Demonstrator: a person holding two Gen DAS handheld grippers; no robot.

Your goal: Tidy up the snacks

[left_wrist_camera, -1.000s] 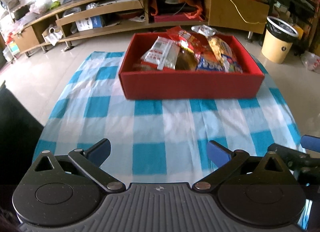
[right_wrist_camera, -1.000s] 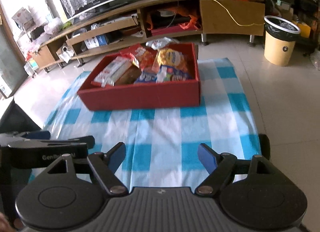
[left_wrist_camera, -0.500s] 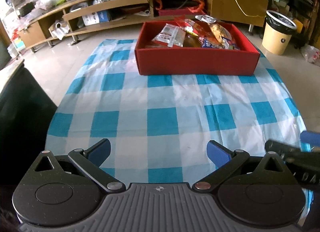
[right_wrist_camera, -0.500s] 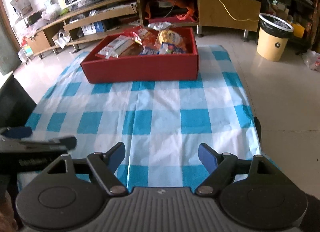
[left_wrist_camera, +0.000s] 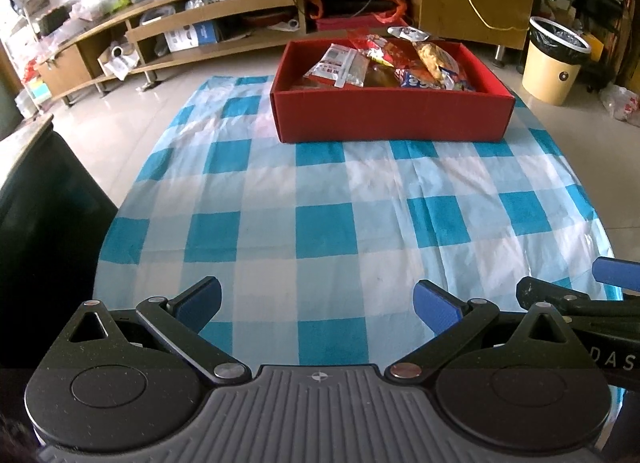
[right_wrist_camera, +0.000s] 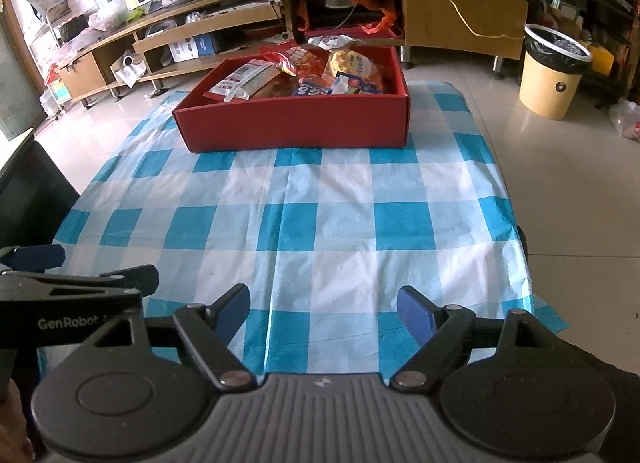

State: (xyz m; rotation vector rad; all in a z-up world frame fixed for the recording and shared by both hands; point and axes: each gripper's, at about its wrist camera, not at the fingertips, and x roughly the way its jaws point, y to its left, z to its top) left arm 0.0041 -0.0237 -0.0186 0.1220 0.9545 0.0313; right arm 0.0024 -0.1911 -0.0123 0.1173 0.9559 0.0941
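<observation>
A red box (left_wrist_camera: 392,115) stands at the far end of the blue-and-white checked cloth (left_wrist_camera: 320,203); it also shows in the right wrist view (right_wrist_camera: 296,123). It holds several snack packets (left_wrist_camera: 384,63), also seen in the right wrist view (right_wrist_camera: 304,73). My left gripper (left_wrist_camera: 318,301) is open and empty over the cloth's near edge. My right gripper (right_wrist_camera: 322,309) is open and empty beside it, far from the box. Each gripper shows at the edge of the other's view.
A long wooden TV cabinet (left_wrist_camera: 240,11) with cluttered shelves runs behind the table. A yellow waste bin (left_wrist_camera: 554,61) stands on the tiled floor at right. A dark chair (left_wrist_camera: 36,215) sits at the left edge of the table.
Both grippers have pulled back from the red box toward the near edge of the cloth. Both stay open and empty. The box and snacks have not moved.
</observation>
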